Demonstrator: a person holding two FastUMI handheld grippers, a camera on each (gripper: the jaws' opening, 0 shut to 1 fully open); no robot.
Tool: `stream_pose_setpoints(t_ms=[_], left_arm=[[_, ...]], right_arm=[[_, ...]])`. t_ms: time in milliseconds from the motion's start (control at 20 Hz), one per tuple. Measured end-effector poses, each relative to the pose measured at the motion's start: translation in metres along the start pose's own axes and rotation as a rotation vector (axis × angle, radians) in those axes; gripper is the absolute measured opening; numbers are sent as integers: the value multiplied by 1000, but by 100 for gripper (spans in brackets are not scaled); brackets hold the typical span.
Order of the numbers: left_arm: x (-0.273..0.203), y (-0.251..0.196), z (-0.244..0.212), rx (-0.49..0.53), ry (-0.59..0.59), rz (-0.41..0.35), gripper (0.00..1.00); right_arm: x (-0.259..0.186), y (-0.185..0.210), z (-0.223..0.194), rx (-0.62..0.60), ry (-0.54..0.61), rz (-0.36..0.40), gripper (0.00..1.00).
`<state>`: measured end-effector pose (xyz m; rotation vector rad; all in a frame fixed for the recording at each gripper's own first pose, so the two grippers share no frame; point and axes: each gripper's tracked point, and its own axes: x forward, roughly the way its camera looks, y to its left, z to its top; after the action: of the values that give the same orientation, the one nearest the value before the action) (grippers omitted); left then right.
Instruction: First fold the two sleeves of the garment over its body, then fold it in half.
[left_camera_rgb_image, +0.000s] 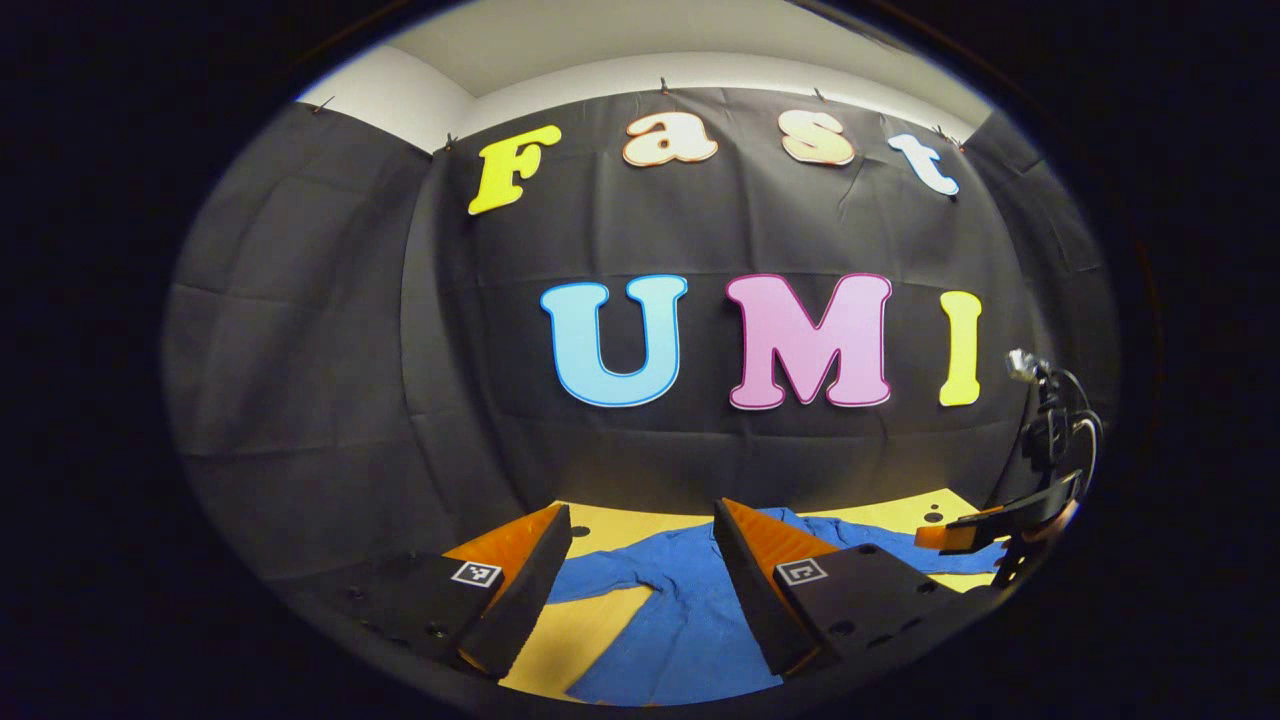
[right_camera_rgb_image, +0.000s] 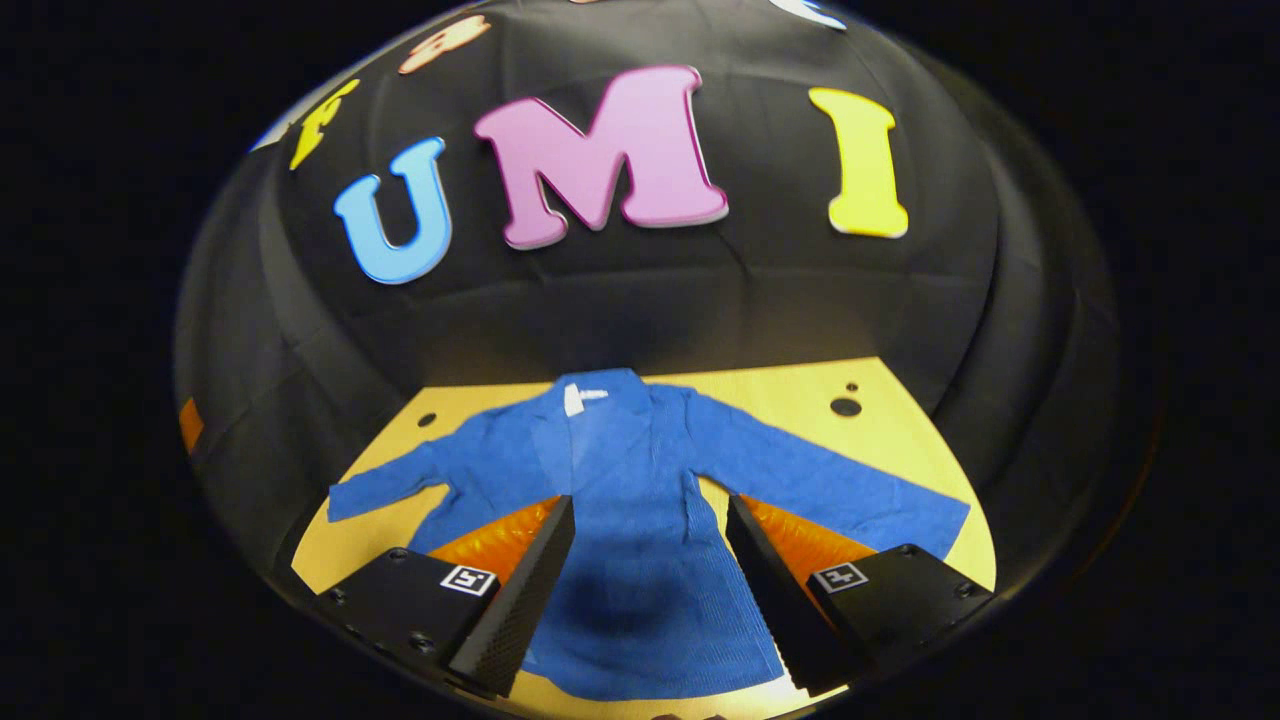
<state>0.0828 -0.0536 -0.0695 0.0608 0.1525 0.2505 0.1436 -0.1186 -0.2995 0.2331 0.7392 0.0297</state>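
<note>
A yellow wooden surface (right_camera_rgb_image: 880, 440) fills the floor of the booth in front of you. Spread flat on it lies a blue garment (right_camera_rgb_image: 630, 520), collar toward the far wall, both sleeves stretched out to either side and not yet folded. Your right gripper (right_camera_rgb_image: 650, 590) hovers above the garment's lower body, jaws wide apart and holding nothing. Your left gripper (left_camera_rgb_image: 640, 590) hangs over the garment, jaws also wide and empty. A small white tag (right_camera_rgb_image: 580, 398) sits at the collar.
</note>
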Motion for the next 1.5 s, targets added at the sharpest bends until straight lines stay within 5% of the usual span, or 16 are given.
stream_pose_setpoints(t_ms=[350, 750, 1000, 1500], left_arm=[[21, -50, -13, 65, 83, -73, 82], [39, -118, -17, 51, 127, -221, 82], [41, -124, -28, 55, 177, -230, 82], [47, -107, -39, -1, 231, -176, 82]], right_arm=[[55, -137, -56, 116, 180, -202, 99], [39, -286, -101, 191, 268, -477, 99], [37, -324, -120, 275, 310, -551, 100], [39, -330, -123, 327, 332, -549, 99]])
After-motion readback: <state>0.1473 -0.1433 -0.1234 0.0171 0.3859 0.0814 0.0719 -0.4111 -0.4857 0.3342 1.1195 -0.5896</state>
